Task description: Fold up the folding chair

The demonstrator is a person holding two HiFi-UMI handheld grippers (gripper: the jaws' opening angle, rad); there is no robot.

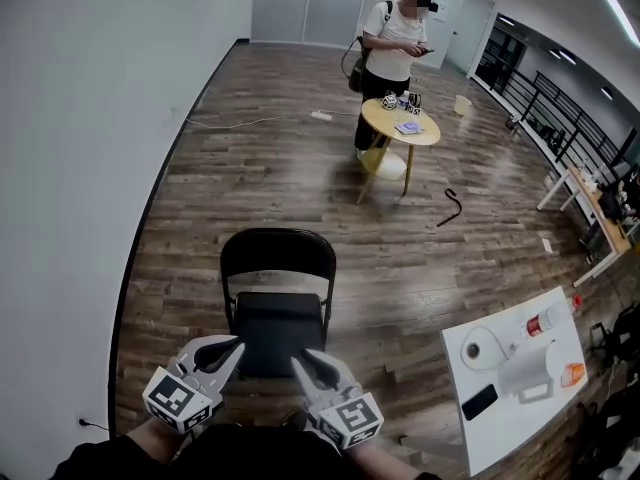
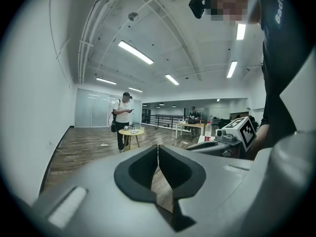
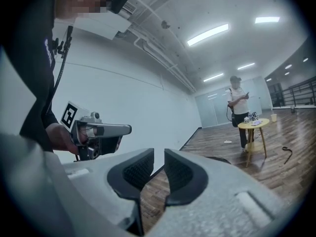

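Observation:
The black folding chair (image 1: 277, 313) stands unfolded on the wooden floor just in front of me, its backrest (image 1: 278, 255) on the far side and its seat (image 1: 278, 333) toward me. My left gripper (image 1: 237, 345) (image 2: 158, 152) hovers at the seat's near left edge with its jaws shut and nothing in them. My right gripper (image 1: 297, 358) (image 3: 159, 157) hangs over the seat's near right part; its jaws stand a narrow gap apart with nothing between them. Each gripper view shows the other gripper beside it. The top of the chair back (image 3: 217, 158) peeks over the right jaw.
A white wall (image 1: 80, 168) runs along the left. A person (image 1: 395, 43) stands behind a round yellow table (image 1: 400, 126) farther down the room. A white table (image 1: 500, 423) with a paper roll and a phone stands at the right. A black object (image 1: 452, 206) lies on the floor.

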